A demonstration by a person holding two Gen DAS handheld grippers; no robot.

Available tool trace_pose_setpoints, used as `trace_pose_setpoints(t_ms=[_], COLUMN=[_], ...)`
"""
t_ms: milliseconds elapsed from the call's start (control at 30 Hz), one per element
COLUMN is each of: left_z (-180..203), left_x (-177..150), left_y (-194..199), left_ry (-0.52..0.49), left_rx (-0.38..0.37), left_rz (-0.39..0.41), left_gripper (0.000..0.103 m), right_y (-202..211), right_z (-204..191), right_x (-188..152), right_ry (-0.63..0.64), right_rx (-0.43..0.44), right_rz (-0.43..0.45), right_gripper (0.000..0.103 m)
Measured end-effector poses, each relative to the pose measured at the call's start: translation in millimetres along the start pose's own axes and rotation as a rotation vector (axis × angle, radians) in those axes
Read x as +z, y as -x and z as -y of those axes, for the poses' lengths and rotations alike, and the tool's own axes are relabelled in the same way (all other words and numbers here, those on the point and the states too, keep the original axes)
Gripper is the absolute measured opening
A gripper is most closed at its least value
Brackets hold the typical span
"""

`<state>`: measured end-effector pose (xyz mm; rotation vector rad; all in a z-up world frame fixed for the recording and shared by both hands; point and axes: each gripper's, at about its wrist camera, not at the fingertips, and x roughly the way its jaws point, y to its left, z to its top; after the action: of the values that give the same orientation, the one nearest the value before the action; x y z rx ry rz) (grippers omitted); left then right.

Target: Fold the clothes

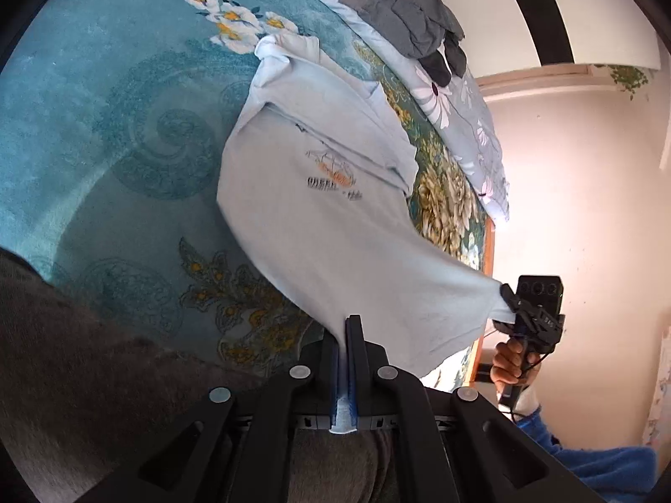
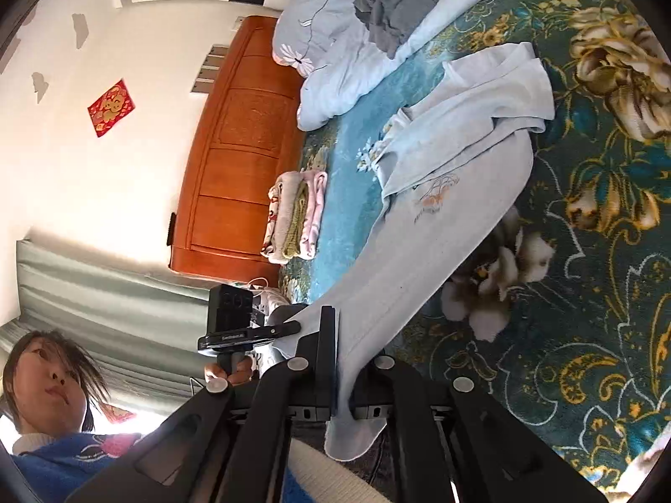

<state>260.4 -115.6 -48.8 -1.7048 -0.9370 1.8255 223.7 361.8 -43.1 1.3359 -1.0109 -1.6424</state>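
Both grippers clamped on pale-blue shirt (image 1: 318, 226) hem: left gripper (image 1: 344, 327), right gripper (image 2: 342, 327), seemingly lifted.

shirt (image 1: 318, 226) print lettering too small to read; grey clothes pile (image 1: 402, 16) cut off by top edge

Each fisheye camera sits just behind its own tongs, looking forward and down along them across the teal floral bedspread (image 1: 105, 105). The two views face partly toward each other, each catching the opposite tongs. Both share the pale blue printed T-shirt (image 1: 318, 218), close up, and the rumpled grey clothes heap (image 2: 394, 4) beyond.
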Motion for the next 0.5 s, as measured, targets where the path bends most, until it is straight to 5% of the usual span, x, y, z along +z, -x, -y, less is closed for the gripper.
trace_pose_setpoints(t_ms=[267,500], left_z=[-26.8,-49.7], left_x=[131.8,208.5], left_y=[-13.9,-19.8], left_ry=[0.254,0.453], left_rx=[-0.192,-0.227], left_rz=[0.181,0.377], left_gripper=[0.005,0.005], right_y=[-10.2,-32.8], right_z=[28.0,57.8], right_x=[110.5,207.0], right_ry=[-0.123,-0.266], right_rx=[0.014,-0.044], right_rz=[0.236,0.337], right_gripper=[0.003,0.007])
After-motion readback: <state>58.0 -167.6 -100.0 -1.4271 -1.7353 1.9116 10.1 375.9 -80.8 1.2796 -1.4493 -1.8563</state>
